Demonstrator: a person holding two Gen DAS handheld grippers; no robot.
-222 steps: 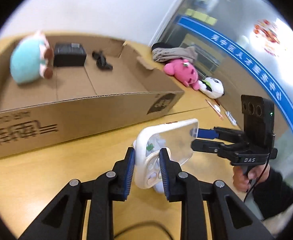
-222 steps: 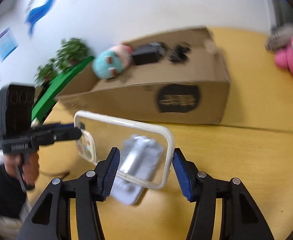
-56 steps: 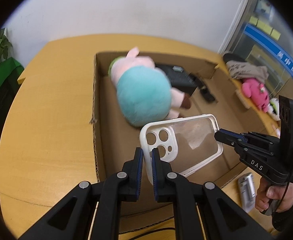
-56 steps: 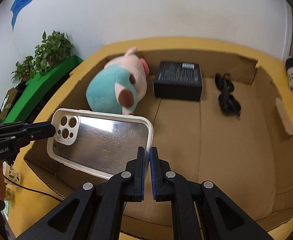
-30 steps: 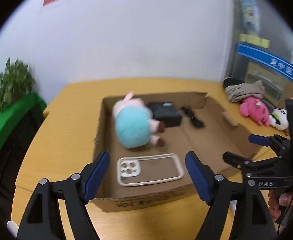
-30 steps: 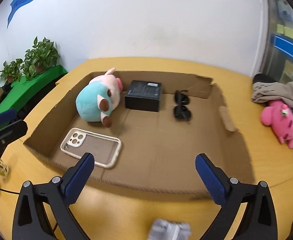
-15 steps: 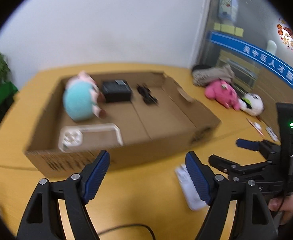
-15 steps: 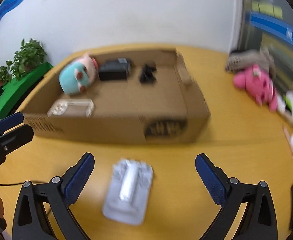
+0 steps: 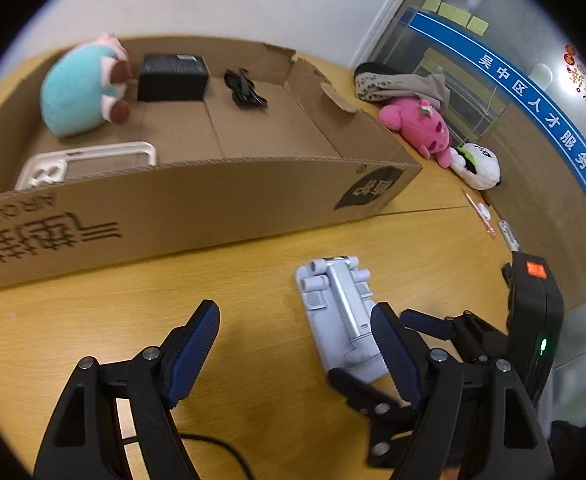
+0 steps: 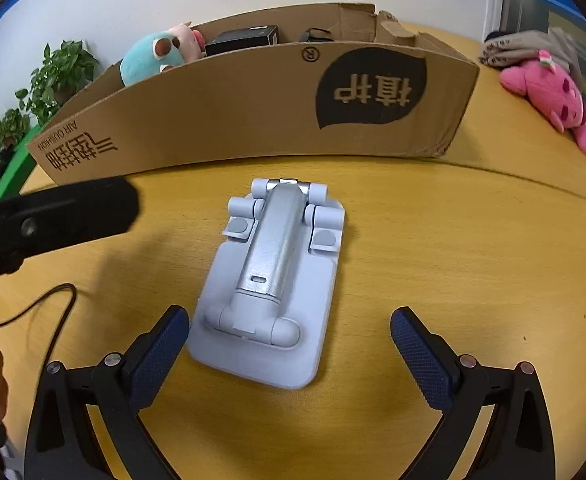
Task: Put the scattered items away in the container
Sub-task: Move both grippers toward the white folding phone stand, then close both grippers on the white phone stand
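Both grippers hang over the wooden table (image 10: 453, 240) with their jaws spread wide and nothing between them. At the bottom of the right wrist view, the right gripper (image 10: 289, 344) frames the near end of a pale grey folding phone stand (image 10: 269, 280), which lies flat at the centre of the frame, its pads clear of it on either side. At the bottom of the left wrist view, the left gripper (image 9: 293, 340) is released as well; the same stand (image 9: 341, 312) lies just inside its right finger, and I cannot tell whether they touch. A cardboard box (image 9: 197, 200) fills the upper left of that view. Inside it sit a teal plush toy (image 9: 77, 88), a black case (image 9: 173, 76), dark sunglasses (image 9: 245, 88) and a white phone case (image 9: 85, 160). A pink plush (image 9: 421, 124) and a white plush (image 9: 477, 166) lie on the table at the upper right.
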